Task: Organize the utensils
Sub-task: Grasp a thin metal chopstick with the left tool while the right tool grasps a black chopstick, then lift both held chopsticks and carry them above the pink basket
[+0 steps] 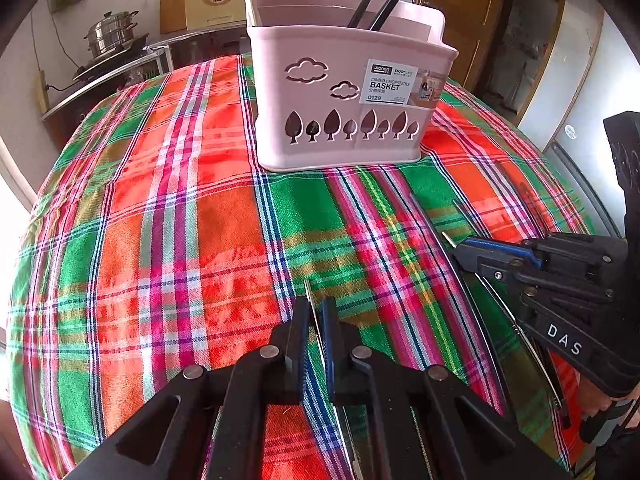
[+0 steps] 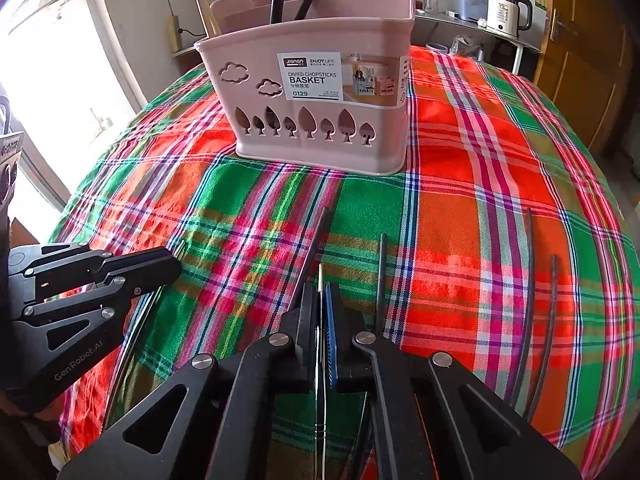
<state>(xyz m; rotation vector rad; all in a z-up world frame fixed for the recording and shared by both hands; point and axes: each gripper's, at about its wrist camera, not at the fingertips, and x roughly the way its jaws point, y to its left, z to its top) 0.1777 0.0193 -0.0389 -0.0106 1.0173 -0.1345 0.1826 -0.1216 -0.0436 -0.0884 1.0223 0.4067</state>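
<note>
Both tongs (image 1: pixel 316 308) (image 2: pixel 321 296) clamped on metal chopsticks (image 2: pixel 321 276)

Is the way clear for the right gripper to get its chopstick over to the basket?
Probably yes. The right gripper is shut on a metal chopstick, and only bare tablecloth lies between it and the basket, whose top is open.

Worktop cover (image 1: pixel 192 208): woven plaid cloth, matt, visible weave, slightly rough. Basket (image 1: pixel 344 120): pale pink moulded plastic, smooth, soft sheen; glossy paper label (image 1: pixel 390 82) on its front. Left tongs (image 1: pixel 316 320) and right tongs (image 2: pixel 322 308): matt black plastic bodies, bright metal rivets, ribbed blue pads. Chopstick (image 2: pixel 321 280) between the right pads: polished metal. Chopsticks (image 2: pixel 530 280) on cloth: dark, matt.
</note>
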